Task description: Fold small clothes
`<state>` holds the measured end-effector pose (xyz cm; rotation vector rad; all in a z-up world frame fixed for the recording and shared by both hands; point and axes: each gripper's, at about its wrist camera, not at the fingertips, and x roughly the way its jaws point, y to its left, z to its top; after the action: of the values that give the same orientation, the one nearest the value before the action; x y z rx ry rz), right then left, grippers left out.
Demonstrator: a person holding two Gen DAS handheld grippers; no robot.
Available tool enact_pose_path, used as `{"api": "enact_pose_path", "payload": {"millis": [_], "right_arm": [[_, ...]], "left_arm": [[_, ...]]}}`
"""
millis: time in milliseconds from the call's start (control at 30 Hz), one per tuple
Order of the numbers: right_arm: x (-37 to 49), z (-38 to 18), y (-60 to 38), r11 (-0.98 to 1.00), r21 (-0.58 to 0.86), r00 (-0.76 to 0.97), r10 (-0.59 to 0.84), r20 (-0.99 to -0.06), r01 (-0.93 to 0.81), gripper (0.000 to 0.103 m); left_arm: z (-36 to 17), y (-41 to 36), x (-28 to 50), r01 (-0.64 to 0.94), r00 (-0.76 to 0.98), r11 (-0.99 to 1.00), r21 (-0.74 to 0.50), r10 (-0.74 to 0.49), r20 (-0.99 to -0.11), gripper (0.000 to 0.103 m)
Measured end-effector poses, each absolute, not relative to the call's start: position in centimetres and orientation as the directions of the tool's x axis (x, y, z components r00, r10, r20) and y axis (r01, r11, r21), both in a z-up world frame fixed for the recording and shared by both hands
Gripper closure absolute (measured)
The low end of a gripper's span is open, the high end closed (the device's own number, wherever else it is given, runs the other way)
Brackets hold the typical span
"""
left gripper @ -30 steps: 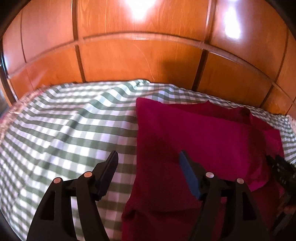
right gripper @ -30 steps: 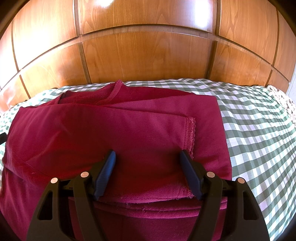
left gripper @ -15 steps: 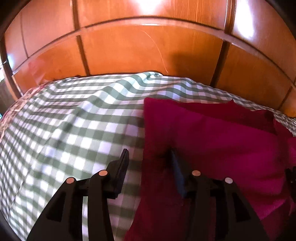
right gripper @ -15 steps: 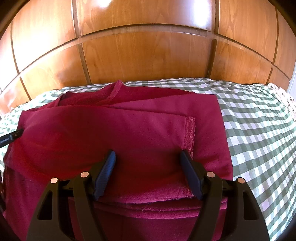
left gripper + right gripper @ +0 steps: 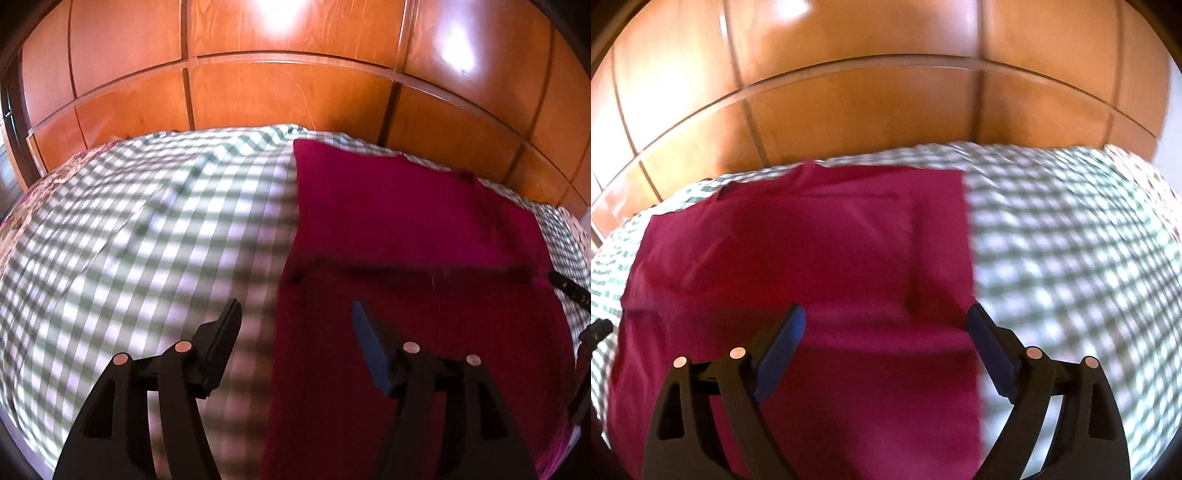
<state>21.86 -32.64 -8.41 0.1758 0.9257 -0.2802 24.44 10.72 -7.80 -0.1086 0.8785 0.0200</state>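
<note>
A dark red garment [image 5: 406, 236] lies folded flat on a green-and-white checked bedspread [image 5: 129, 240]. In the left wrist view my left gripper [image 5: 293, 317] hovers over the garment's left edge, its jaws opening, with no cloth pinched between them. The right gripper [image 5: 886, 321] hangs above the garment [image 5: 812, 251] near its right edge; its jaws are opening wide and hold nothing. The tip of the other gripper [image 5: 570, 291] shows at the right rim of the left view.
A glossy wooden panelled headboard [image 5: 288, 92] rises behind the bed. The checked bedspread [image 5: 1071, 240] spreads to the right of the garment and also to its left. A floral fabric edge [image 5: 22, 206] shows at the far left.
The left gripper closed partly, then opened again and pulled back from the cloth. The right gripper opened wider and rose away, so more of the garment shows. The garment lies flat.
</note>
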Motion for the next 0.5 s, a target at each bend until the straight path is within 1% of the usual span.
{"api": "enact_pose_path", "payload": {"millis": [100, 233, 300, 500], "right_arm": [[18.0, -8.6, -34.0, 0.943, 0.077, 0.540, -0.117, -0.834, 0.324, 0.015], [12.3, -9.4, -34.4, 0.931, 0.165, 0.498, -0.021, -0.867, 0.327, 0.015], [10.1, -9.6, -34.0, 0.926, 0.189, 0.489, 0.006, -0.873, 0.328, 0.016], [4.7, -9.4, -31.7, 0.933, 0.213, 0.458, 0.060, -0.887, 0.291, 0.028]], "left_arm": [[-8.3, 11.8, 21.9, -0.048, 0.618, 0.989, -0.136, -0.077, -0.782, 0.041], [-9.1, 12.4, 18.9, -0.022, 0.587, 0.988, -0.152, -0.111, -0.802, 0.042], [-9.6, 12.7, 17.5, -0.014, 0.565, 0.985, -0.171, -0.134, -0.814, 0.046], [-10.1, 12.5, 13.9, 0.023, 0.534, 0.978, -0.208, -0.188, -0.824, 0.047]]}}
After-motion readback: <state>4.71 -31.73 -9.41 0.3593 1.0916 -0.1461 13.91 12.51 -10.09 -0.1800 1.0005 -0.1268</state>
